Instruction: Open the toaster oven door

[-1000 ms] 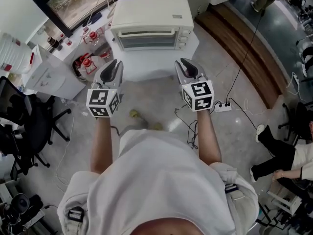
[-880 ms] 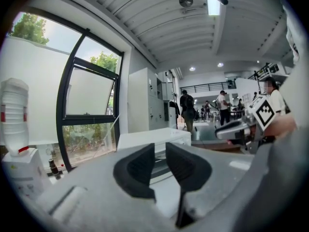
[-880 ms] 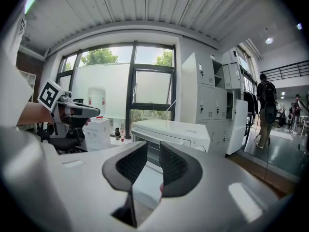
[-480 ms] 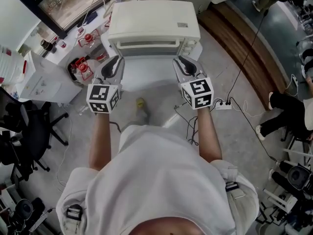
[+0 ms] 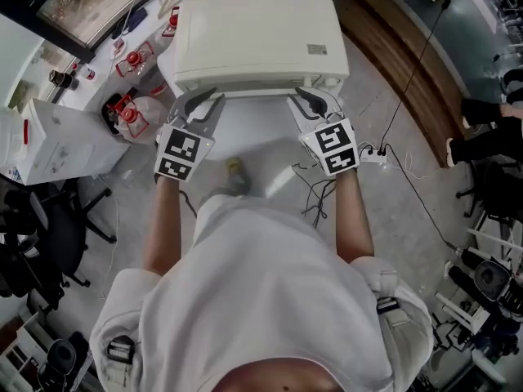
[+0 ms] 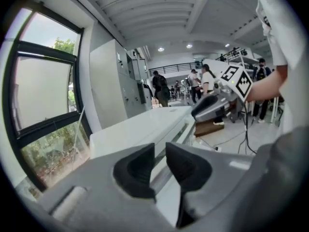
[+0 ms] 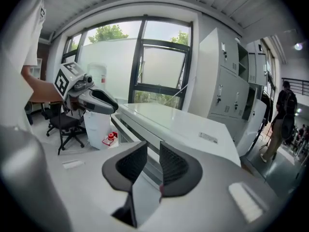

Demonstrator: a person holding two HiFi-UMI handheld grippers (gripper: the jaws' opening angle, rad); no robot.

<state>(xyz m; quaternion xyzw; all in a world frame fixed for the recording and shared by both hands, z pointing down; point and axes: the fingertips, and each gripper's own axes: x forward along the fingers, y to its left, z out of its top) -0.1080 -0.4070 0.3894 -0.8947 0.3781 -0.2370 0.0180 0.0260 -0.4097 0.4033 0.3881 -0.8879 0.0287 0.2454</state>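
White toaster oven [image 5: 257,39] shows only its top overhead, front hidden.

1. A cream-white boxy metal toaster oven [image 5: 257,39] fills the back of the white worktop [image 5: 245,133] and blocks any reach straight ahead.
2. The bare strip along the worktop's front edge lies open between the left gripper [image 5: 206,99] and the right gripper [image 5: 310,98].
3. Red-capped clear bottles [image 5: 127,114] and a white cardboard box [image 5: 57,137] crowd the space off the left edge.
4. Black cables [image 5: 315,194] trail on the floor off the front-right corner.

Left gripper [image 5: 204,99] and right gripper [image 5: 311,96] have neared the toaster oven [image 5: 257,39].
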